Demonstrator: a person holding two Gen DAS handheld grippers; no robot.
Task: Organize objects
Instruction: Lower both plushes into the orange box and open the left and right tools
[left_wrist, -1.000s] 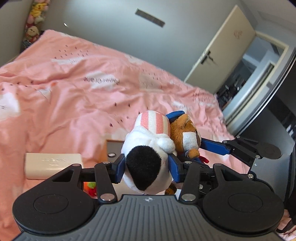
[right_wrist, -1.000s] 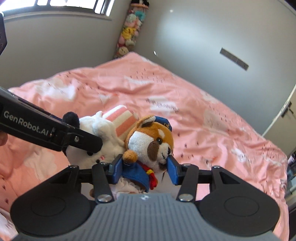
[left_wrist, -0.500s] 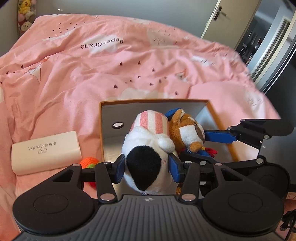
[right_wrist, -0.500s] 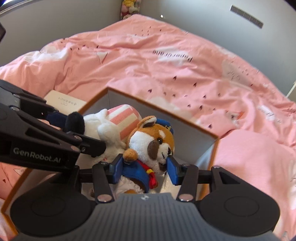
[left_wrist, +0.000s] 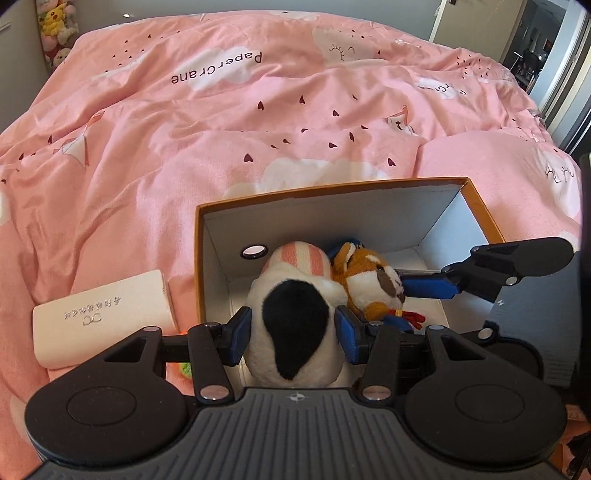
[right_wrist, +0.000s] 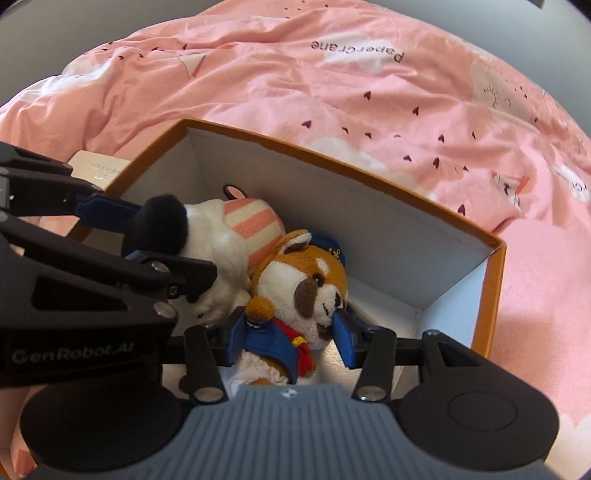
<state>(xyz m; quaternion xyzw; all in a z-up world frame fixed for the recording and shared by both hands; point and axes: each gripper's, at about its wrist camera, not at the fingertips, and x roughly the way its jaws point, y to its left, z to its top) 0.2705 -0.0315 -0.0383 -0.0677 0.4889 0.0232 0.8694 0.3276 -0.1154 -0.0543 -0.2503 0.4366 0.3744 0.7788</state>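
Observation:
An open cardboard box (left_wrist: 201, 258) (right_wrist: 491, 302), orange outside and white inside, lies on the pink bed. My left gripper (left_wrist: 293, 336) is shut on a white plush (left_wrist: 291, 325) (right_wrist: 218, 236) with a black patch and a pink-striped cap, held down inside the box. Beside it my right gripper (right_wrist: 290, 332) is shut on a brown-and-white fox plush (right_wrist: 299, 288) (left_wrist: 373, 280) in a blue jacket, red scarf and blue cap, also inside the box. The two toys press against each other. The box floor under them is mostly hidden.
A cream rectangular case (left_wrist: 103, 314) lies on the duvet left of the box, with a small orange-green toy (left_wrist: 184, 367) just showing by it. The pink duvet (left_wrist: 258, 110) spreads all around. Stuffed toys (left_wrist: 55, 33) hang at the far wall; a doorway (left_wrist: 543, 44) is right.
Both grippers came down with their plush toys from above the bed into the open box and tilted further downward. The grips did not change.

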